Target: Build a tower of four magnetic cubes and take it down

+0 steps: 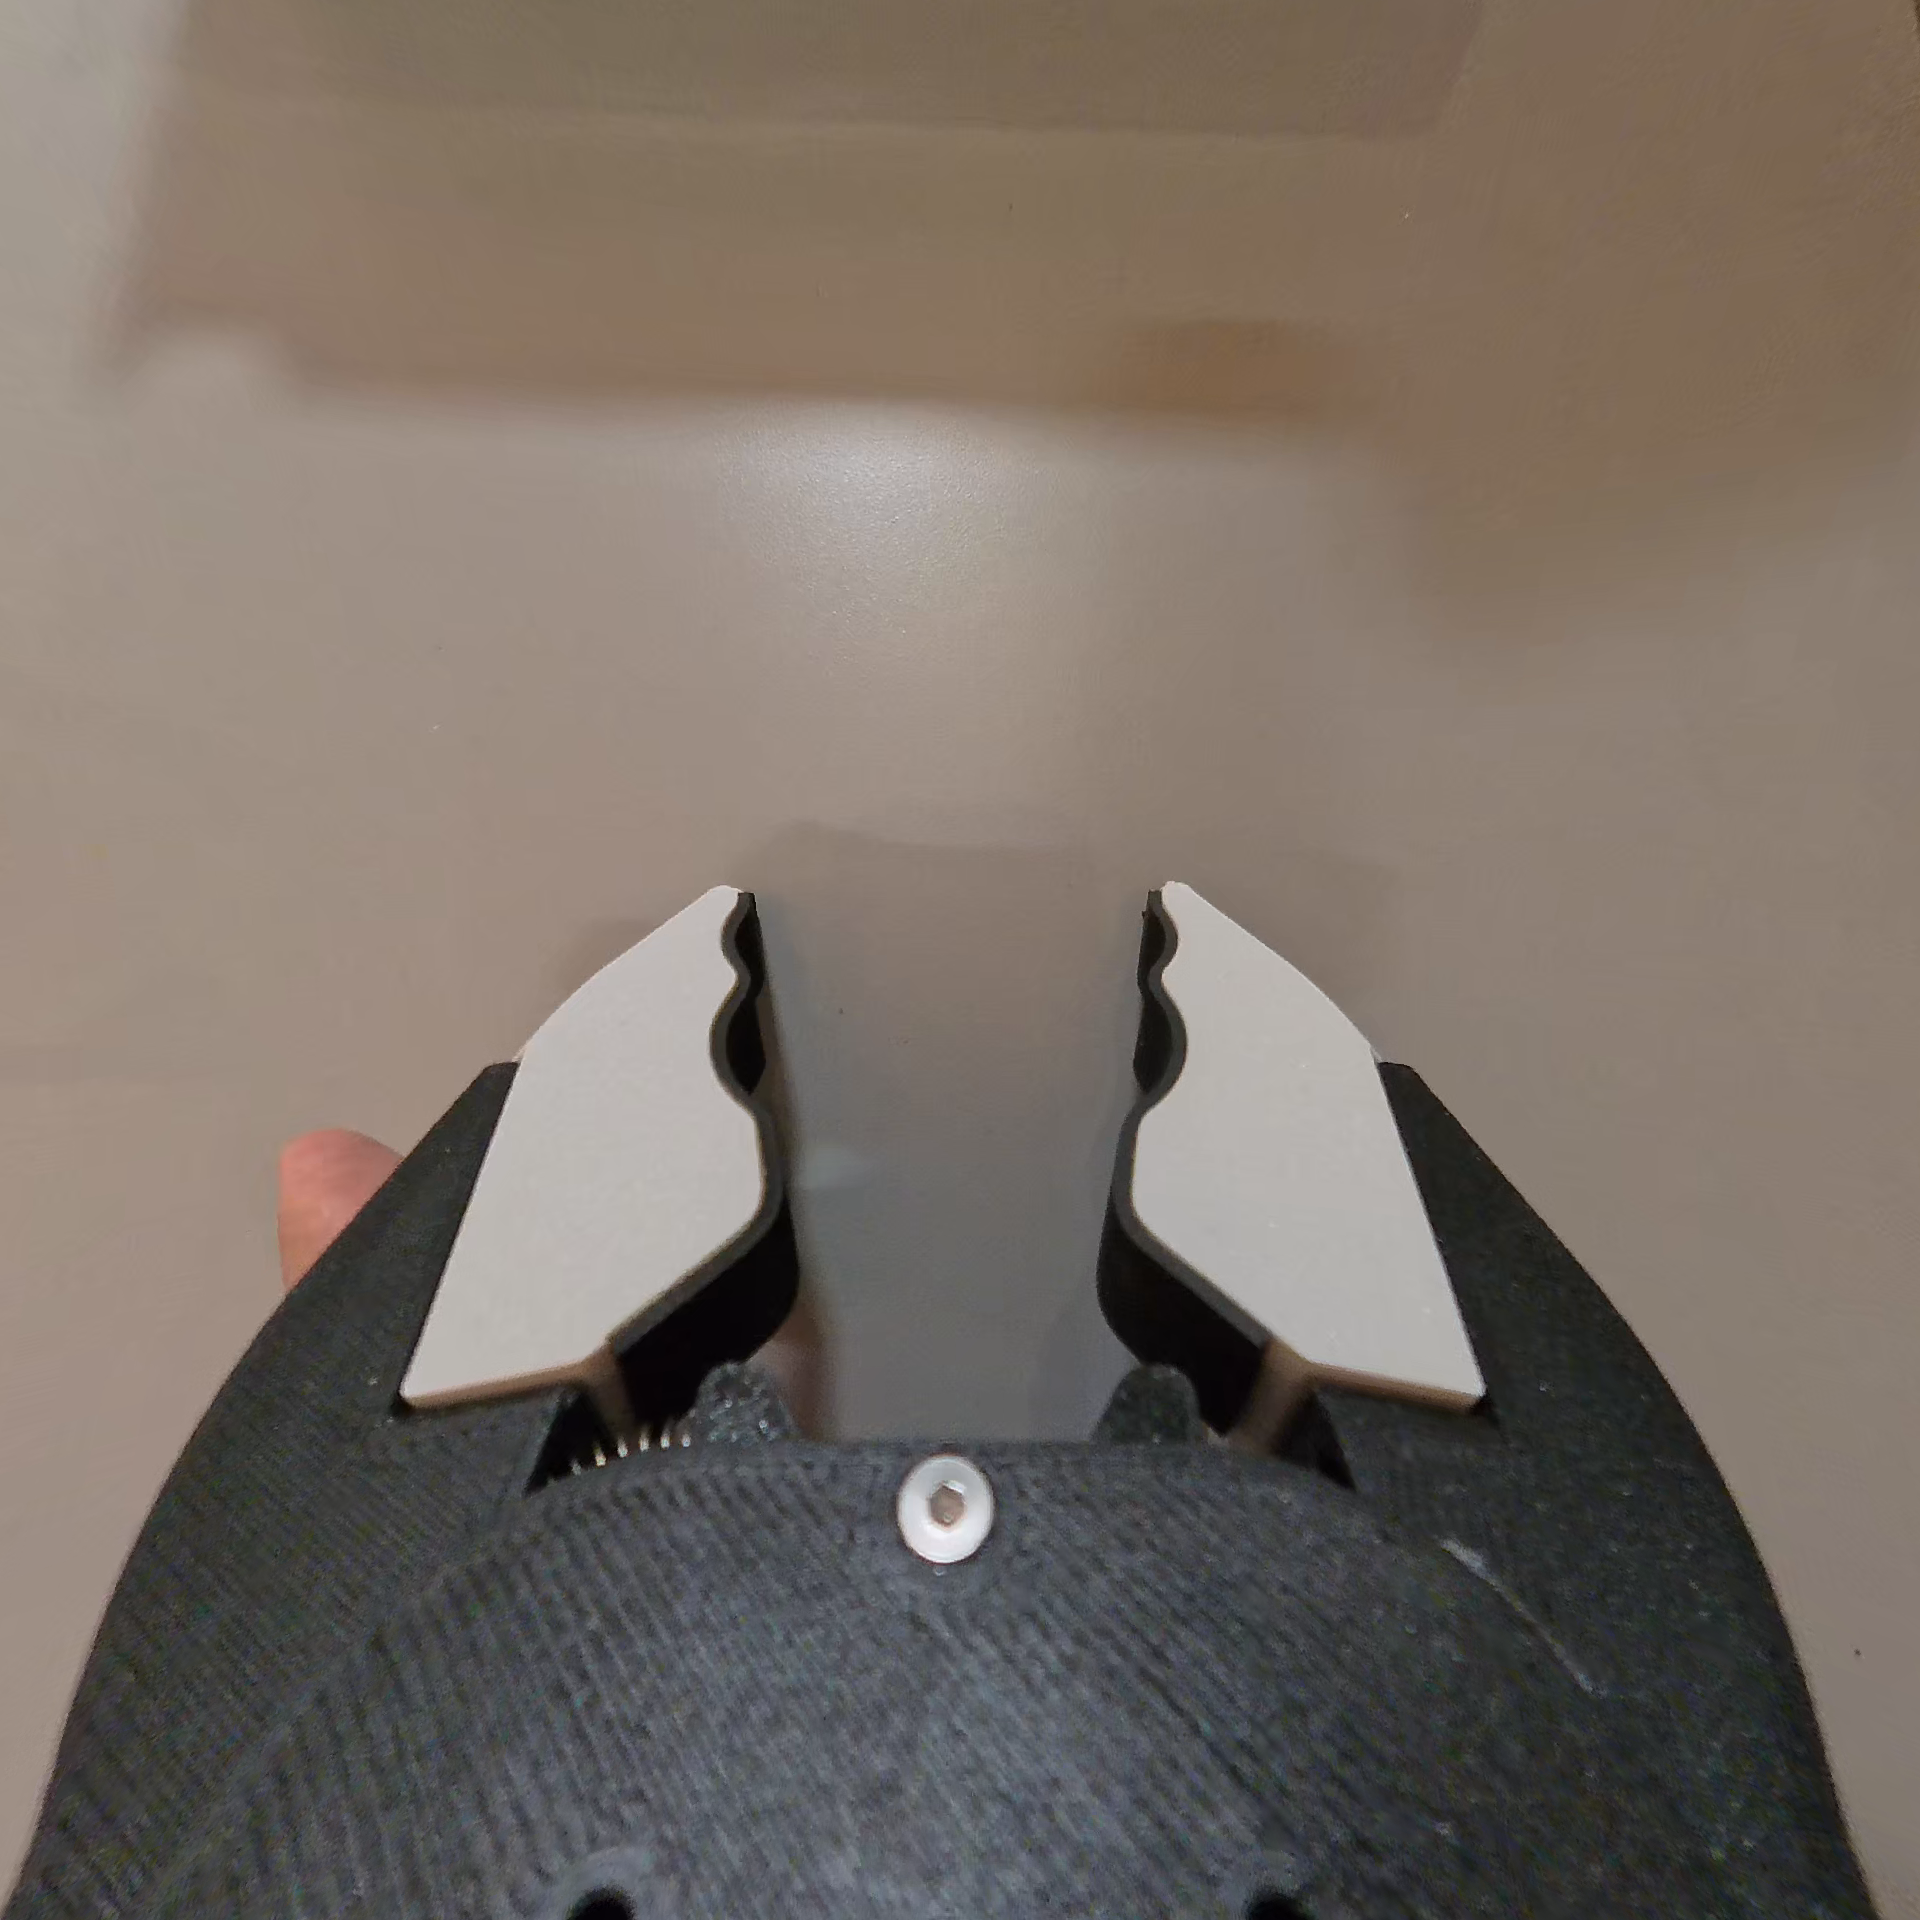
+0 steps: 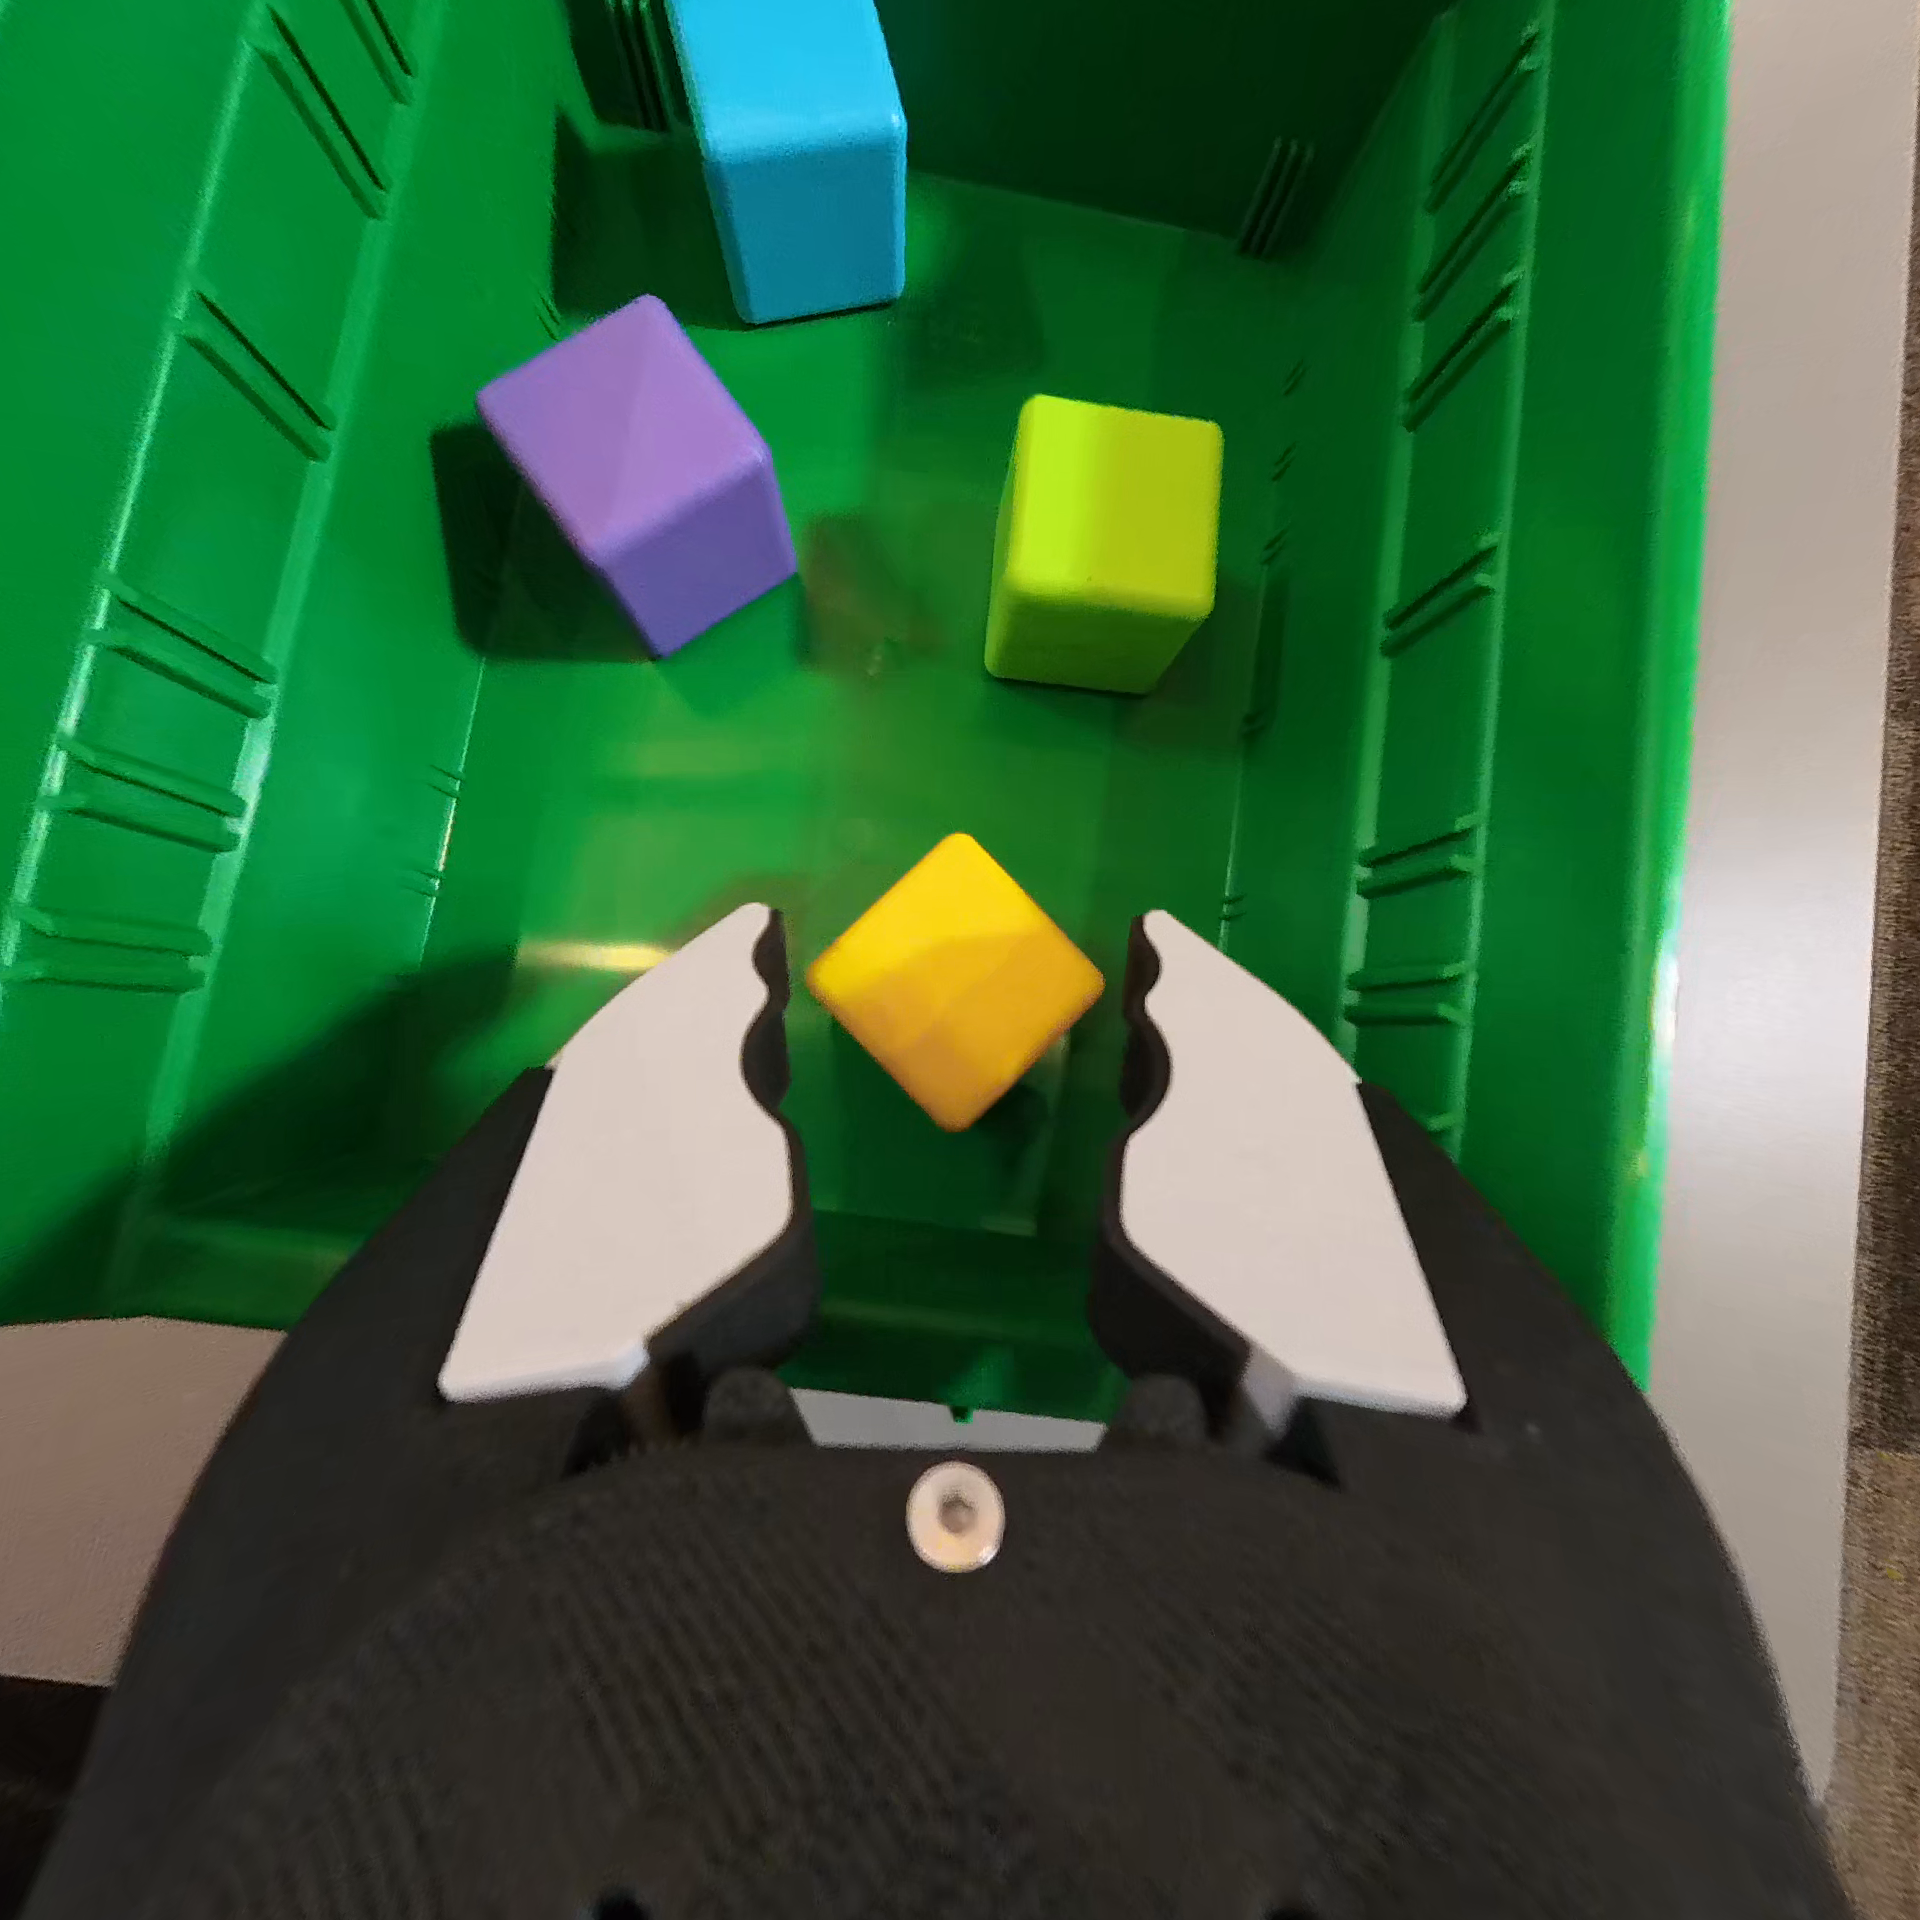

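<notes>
4 blocks [image 2: 954, 982], 1 green bin [image 2: 1538, 727], 2 tools [image 2: 956, 920].

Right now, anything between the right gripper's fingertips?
Yes: the yellow block sits between the open right gripper fingertips on the green bin floor, untouched, per the right wrist view.

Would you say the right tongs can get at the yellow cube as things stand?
Probably yes: the right tongs are open over the green bin, the yellow cube lies between the fingers with gaps either side, and the other blocks lie farther back.
</notes>
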Demonstrator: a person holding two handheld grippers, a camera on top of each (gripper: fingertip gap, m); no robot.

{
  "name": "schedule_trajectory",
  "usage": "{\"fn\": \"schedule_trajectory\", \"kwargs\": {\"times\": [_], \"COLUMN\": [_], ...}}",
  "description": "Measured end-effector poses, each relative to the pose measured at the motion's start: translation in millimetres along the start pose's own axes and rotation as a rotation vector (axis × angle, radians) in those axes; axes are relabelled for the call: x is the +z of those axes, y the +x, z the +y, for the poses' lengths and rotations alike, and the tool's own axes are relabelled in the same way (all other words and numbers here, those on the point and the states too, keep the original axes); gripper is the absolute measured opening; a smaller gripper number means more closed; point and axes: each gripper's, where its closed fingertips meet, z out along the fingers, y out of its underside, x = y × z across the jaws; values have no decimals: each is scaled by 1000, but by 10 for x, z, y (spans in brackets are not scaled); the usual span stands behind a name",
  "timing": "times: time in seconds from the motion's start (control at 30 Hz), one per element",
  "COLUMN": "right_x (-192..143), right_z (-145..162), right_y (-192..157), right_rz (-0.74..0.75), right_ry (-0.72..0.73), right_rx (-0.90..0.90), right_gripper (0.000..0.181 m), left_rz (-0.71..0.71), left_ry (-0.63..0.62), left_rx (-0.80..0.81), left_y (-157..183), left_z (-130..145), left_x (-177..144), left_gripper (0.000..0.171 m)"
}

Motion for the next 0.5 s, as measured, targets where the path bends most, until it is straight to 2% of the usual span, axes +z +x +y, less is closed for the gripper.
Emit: {"fn": "schedule_trajectory", "kwargs": {"times": [0.5], "right_x": [-10], "right_z": [44], "right_y": [74], "right_rz": [88], "right_ry": [-52], "right_rx": [-42], "right_gripper": [65], "left_rz": [0], "left_ry": [0], "left_rx": [0], "left_y": [1], "left_z": [-2], "left_x": [0], "left_gripper": [72]}}
